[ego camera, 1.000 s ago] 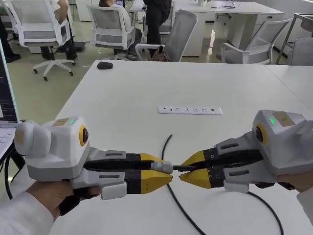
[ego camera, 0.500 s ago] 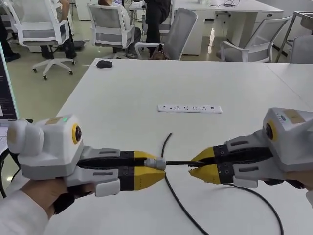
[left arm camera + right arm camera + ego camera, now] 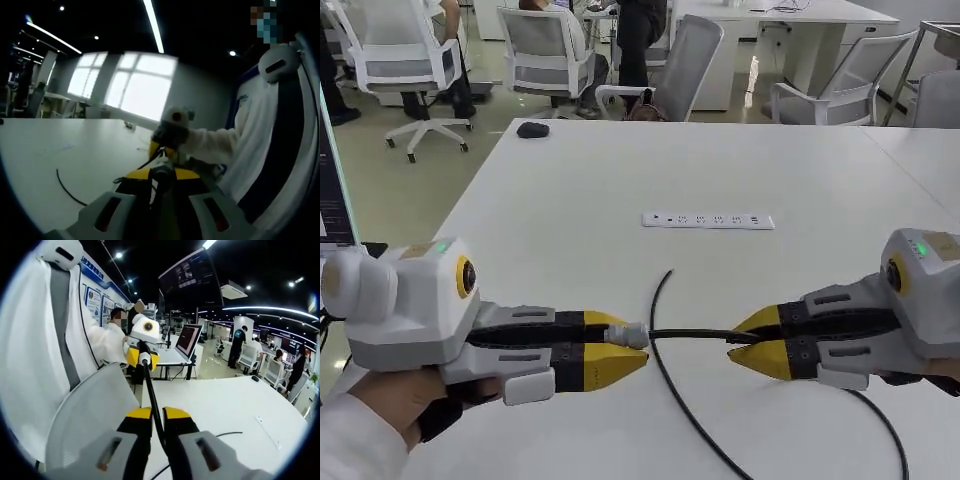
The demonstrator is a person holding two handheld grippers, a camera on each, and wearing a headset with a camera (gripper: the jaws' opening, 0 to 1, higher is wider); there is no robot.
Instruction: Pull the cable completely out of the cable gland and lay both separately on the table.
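Observation:
My left gripper [image 3: 638,346] is shut on the small grey cable gland [image 3: 628,334], held a little above the white table [image 3: 570,190]. A black cable [image 3: 690,336] runs taut from the gland to my right gripper [image 3: 733,348], which is shut on it. More cable [image 3: 665,385] lies on the table below and trails off behind the right gripper. In the left gripper view the gland [image 3: 162,171] sits between the yellow jaws, with the right gripper [image 3: 172,127] beyond. In the right gripper view the cable [image 3: 152,400] leads to the gland [image 3: 145,359] in the left gripper [image 3: 142,352].
A white power strip [image 3: 708,221] lies mid-table and a dark mouse [image 3: 532,130] sits near the far left edge. A laptop [image 3: 332,190] stands at the left. Office chairs [image 3: 675,70] and other desks stand behind the table.
The two grippers have drawn apart, left going left and right going right. A longer stretch of cable now shows between the gland and the right gripper.

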